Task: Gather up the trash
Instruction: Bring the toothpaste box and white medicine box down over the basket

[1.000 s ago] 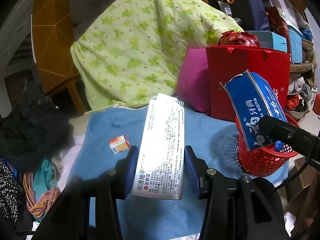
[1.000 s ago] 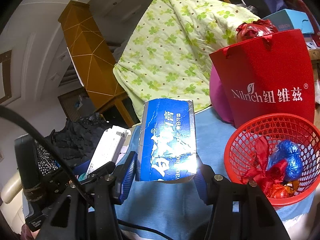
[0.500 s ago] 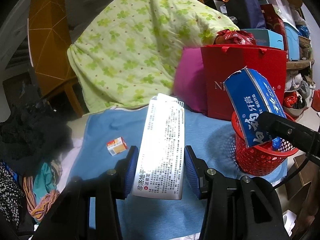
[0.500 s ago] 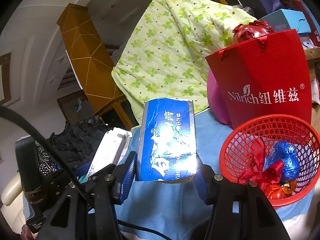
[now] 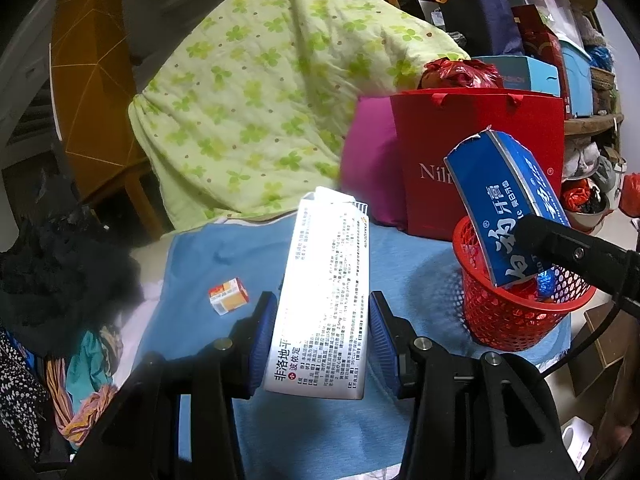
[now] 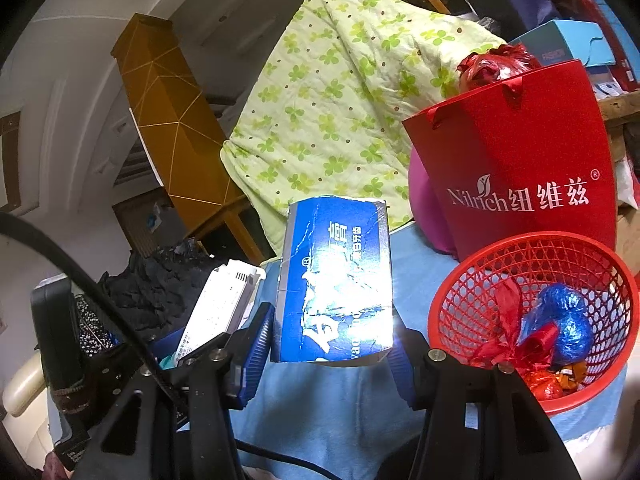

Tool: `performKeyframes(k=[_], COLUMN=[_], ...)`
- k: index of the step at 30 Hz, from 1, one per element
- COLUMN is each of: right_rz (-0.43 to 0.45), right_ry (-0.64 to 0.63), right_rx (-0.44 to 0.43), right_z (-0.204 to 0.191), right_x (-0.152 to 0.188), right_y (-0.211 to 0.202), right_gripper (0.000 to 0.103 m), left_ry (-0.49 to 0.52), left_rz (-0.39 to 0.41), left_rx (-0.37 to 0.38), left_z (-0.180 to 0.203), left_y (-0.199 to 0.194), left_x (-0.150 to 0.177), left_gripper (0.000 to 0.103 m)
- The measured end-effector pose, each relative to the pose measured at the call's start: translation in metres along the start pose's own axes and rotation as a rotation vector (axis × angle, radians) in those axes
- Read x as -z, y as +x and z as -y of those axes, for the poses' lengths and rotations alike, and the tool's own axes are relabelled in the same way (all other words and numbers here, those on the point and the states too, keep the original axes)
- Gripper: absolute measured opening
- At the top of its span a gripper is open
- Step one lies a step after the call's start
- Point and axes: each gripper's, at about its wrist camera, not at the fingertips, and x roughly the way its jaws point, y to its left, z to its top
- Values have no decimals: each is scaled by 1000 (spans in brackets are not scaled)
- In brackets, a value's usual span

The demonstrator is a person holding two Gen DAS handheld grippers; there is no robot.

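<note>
My left gripper (image 5: 322,340) is shut on a long white medicine box (image 5: 324,296), held up over the blue cloth (image 5: 208,256). My right gripper (image 6: 330,344) is shut on a blue toothpaste box (image 6: 336,280); in the left wrist view that blue toothpaste box (image 5: 508,204) hangs above the near rim of the red mesh basket (image 5: 504,320). The red mesh basket (image 6: 480,280) holds red and blue crumpled wrappers (image 6: 560,328). A small orange-and-white box (image 5: 228,294) lies on the cloth to the left. The white medicine box (image 6: 224,312) shows at the left of the right wrist view.
A red paper bag (image 6: 520,168) stands right behind the basket, with a magenta cushion (image 5: 372,168) beside it. A green clover quilt (image 5: 260,92) is heaped at the back. Dark clothes (image 5: 60,272) are piled at the left. Boxes and shelves (image 5: 560,60) crowd the right.
The red basket and bag have slid slightly left in the left wrist view. Both boxes stay gripped as before.
</note>
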Motion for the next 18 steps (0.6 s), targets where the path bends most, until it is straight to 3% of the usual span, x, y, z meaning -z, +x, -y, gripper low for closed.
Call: performKeyframes(k=[18], right_rz=[28], right_ry=[23], right_rx=[17], right_z=[13], right_x=[-1], right_y=[-15], right_gripper=[56], left_ry=[38], left_rz=[7], left_rx=[21], left_z=[17], left_y=[-4], left_x=[-4], left_gripper=[48])
